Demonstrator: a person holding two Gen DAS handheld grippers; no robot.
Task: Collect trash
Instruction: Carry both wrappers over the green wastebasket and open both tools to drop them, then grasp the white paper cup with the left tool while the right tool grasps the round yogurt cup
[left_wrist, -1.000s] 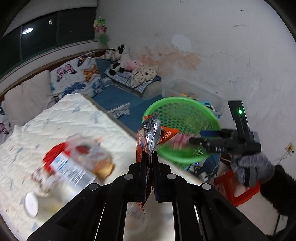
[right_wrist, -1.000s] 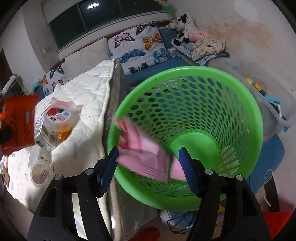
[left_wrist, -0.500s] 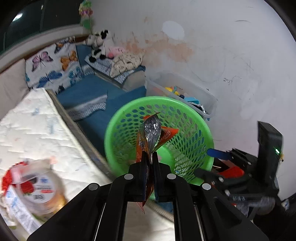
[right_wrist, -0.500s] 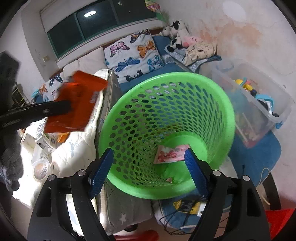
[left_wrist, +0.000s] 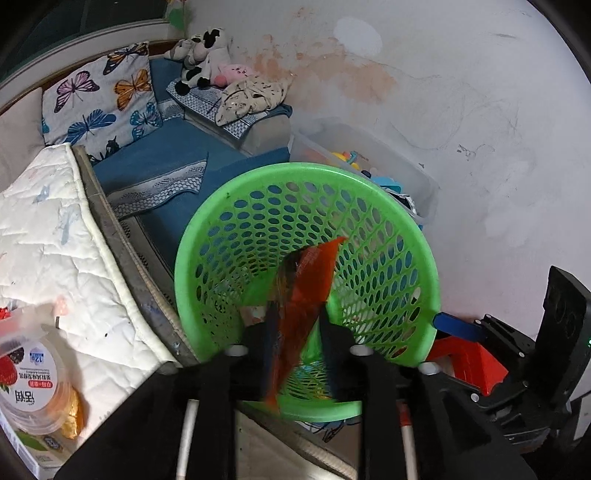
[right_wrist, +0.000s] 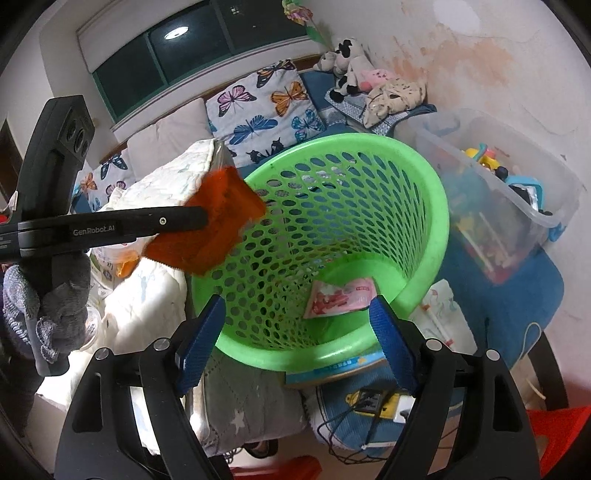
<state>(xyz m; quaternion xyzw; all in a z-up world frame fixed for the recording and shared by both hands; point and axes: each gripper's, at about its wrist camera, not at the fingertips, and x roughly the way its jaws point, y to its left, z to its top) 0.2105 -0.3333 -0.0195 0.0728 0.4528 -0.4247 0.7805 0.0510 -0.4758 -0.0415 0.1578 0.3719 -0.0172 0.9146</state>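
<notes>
One pink wrapper in basket, right view only

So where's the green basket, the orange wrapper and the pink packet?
green basket (right_wrist: 436, 206): right wrist view, on its rim.
orange wrapper (right_wrist: 218, 221): right wrist view, middle of its face.
pink packet (right_wrist: 340, 297): right wrist view, its middle.

A white quilted mattress carries the leftovers: a round lidded food tub printed with a strawberry lies near its front edge, resting on a white-and-green carton. Against the mattress's right edge stands a green perforated basket.
</notes>
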